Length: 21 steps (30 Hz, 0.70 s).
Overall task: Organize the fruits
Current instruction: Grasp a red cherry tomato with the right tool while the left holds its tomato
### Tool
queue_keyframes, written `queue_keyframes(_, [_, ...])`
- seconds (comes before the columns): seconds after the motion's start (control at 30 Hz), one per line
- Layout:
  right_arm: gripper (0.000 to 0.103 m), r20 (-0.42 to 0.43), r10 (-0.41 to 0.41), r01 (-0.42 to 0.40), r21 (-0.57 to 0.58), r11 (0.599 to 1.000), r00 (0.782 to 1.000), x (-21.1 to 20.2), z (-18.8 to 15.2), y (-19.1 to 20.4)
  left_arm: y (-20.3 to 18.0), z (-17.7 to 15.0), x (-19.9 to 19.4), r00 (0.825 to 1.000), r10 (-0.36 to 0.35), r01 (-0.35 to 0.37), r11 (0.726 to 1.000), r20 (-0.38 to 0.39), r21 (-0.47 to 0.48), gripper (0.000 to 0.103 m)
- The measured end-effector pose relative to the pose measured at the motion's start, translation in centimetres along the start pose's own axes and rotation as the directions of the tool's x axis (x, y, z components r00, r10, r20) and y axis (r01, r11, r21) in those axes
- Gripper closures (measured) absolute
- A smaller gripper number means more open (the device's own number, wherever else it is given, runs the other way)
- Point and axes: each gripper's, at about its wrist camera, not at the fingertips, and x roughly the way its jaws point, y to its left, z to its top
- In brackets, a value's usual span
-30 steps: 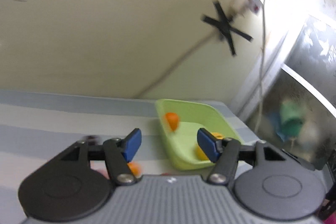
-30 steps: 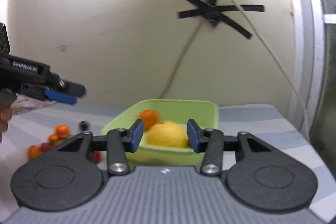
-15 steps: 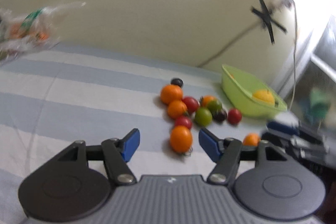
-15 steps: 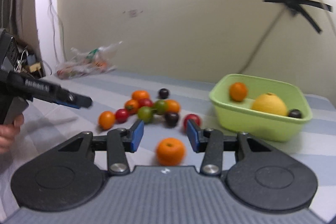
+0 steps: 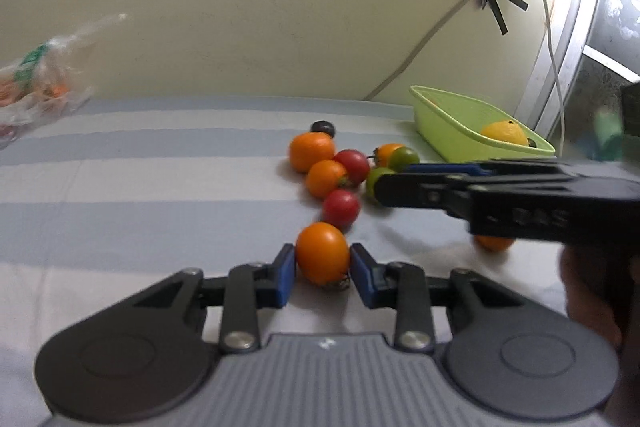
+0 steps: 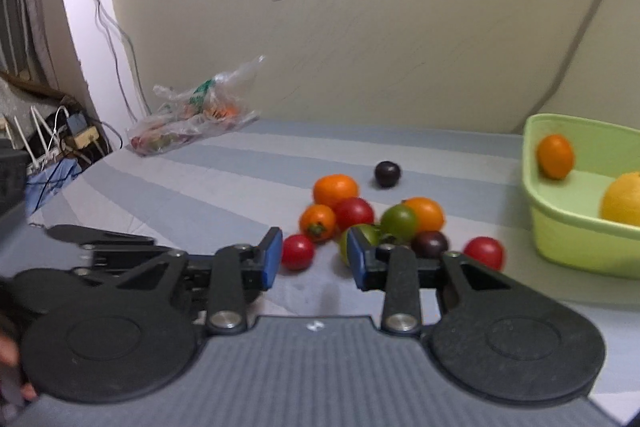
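Observation:
An orange tomato [image 5: 322,253] lies on the striped cloth, and my left gripper [image 5: 322,269] is shut on it, both blue pads against its sides. Just beyond it, a pile of several orange, red, green and dark tomatoes [image 5: 340,167] lies loose. My right gripper [image 6: 314,259] reaches toward this pile [image 6: 360,215] with its jaws closing and only bare cloth between the pads. A small red tomato [image 6: 297,251] sits just past its left pad. In the left wrist view the right gripper [image 5: 394,179] crosses from the right above the pile.
A light green basket [image 6: 568,239] at the right holds a yellow fruit [image 6: 624,197] and a small orange one [image 6: 554,157]. A clear plastic bag [image 6: 192,115] lies by the back wall. Cables and clutter [image 6: 60,139] sit past the left edge. An orange fruit [image 5: 494,242] lies under the right gripper.
The left gripper swung from the basket to the pile, dropped lower and shut on the orange tomato. The right gripper turned left from the basket toward the pile, its jaws narrowing.

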Motion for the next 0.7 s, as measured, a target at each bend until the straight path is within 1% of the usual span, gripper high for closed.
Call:
queue_keyframes(0.1, [0.064, -0.030, -0.003, 0.002, -0.030, 1.000, 1.000, 1.7, 0.0, 0.9, 1.1, -1.0, -1.3, 1.000, -0.006, 0.006, 0.999, -0.005, -0.036, 0.073])
queue_keyframes(0.2, [0.065, -0.079, -0.028, 0.025, -0.035, 0.999, 0.997, 3.7, -0.2, 1.1, 1.4, -1.9, -2.0, 1.000, 0.003, -0.003, 0.999, 0.002, -0.040, 0.073])
queue_keyframes(0.23, [0.066, -0.076, -0.035, 0.033, -0.038, 0.999, 0.996, 3.9, -0.3, 1.2, 1.3, -2.1, -2.1, 1.000, 0.009, -0.009, 0.999, 0.006, -0.036, 0.073])
queue_keyframes(0.27, [0.075, -0.074, -0.032, 0.029, -0.044, 0.999, 0.997, 3.8, -0.2, 1.3, 1.2, -2.2, -2.2, 1.000, 0.015, -0.015, 0.999, 0.009, -0.032, 0.073])
queue_keyframes(0.3, [0.075, -0.073, -0.023, 0.020, -0.043, 0.999, 0.997, 3.6, -0.2, 1.4, 1.1, -2.2, -2.2, 1.000, 0.019, -0.019, 0.999, 0.010, -0.030, 0.073])
queue_keyframes(0.33, [0.075, -0.068, -0.018, 0.015, -0.046, 0.999, 0.998, 3.1, -0.3, 1.5, 1.0, -2.2, -2.2, 1.000, 0.021, -0.021, 0.999, 0.009, -0.030, 0.073])
queue_keyframes(0.4, [0.075, -0.052, -0.018, 0.013, -0.079, 0.997, 0.998, 1.6, -0.7, 2.0, 0.9, -2.1, -2.3, 1.000, 0.003, -0.003, 0.999, 0.003, -0.039, 0.073])
queue_keyframes(0.5, [0.075, -0.014, -0.030, 0.028, -0.114, 0.993, 0.999, -1.9, -2.2, 2.3, 0.1, -2.1, -2.6, 0.999, -0.032, 0.032, 0.999, -0.003, -0.034, 0.073])
queue_keyframes(0.6, [0.075, 0.029, -0.061, 0.065, -0.133, 0.989, 0.998, -5.7, -4.1, 2.0, -1.4, -2.3, -2.6, 0.997, -0.081, 0.080, 0.997, -0.017, -0.020, 0.073])
queue_keyframes(0.7, [0.075, 0.053, -0.134, 0.141, -0.154, 0.978, 0.990, -8.5, -6.0, 1.3, -3.5, -2.3, -2.1, 0.991, -0.126, 0.127, 0.992, -0.036, 0.024, 0.073])
